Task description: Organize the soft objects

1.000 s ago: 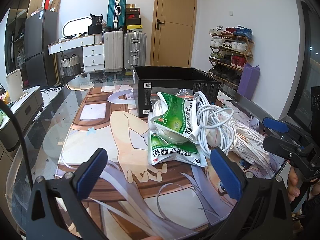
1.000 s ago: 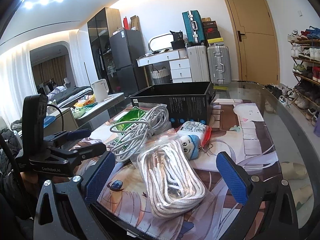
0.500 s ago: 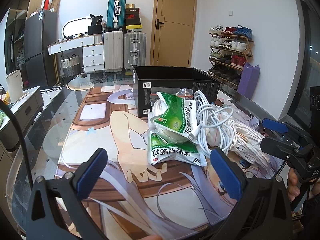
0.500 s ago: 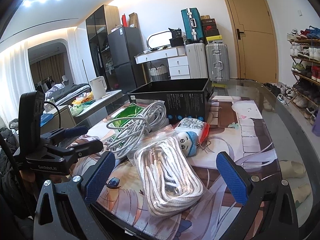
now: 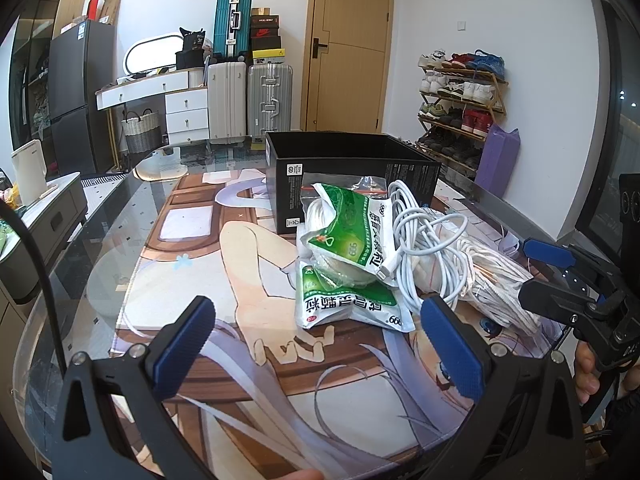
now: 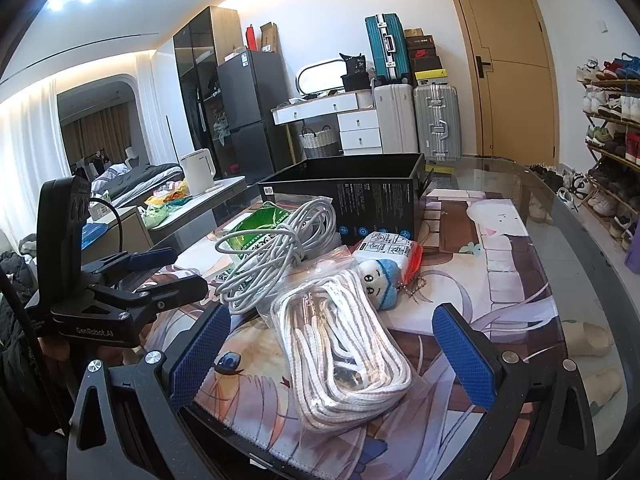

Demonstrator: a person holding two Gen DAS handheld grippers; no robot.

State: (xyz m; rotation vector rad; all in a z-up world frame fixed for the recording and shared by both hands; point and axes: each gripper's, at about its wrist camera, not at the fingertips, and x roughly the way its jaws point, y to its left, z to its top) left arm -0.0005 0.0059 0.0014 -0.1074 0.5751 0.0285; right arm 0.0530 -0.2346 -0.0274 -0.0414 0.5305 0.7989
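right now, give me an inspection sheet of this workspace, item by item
surface: glass table with a printed mat on it
job's things: two green pouches, coiled white cable, bagged white cord bundle and a small plush piled on the mat, in front of the open black box
clutter: nothing seen on the table beyond these
grippers: left claw open and empty, short of the pouches; right claw open, straddling the cord bundle, not closed
cables: a black lead runs from the left claw's handle
surroundings: suitcases, shoe rack, fridge, closed door
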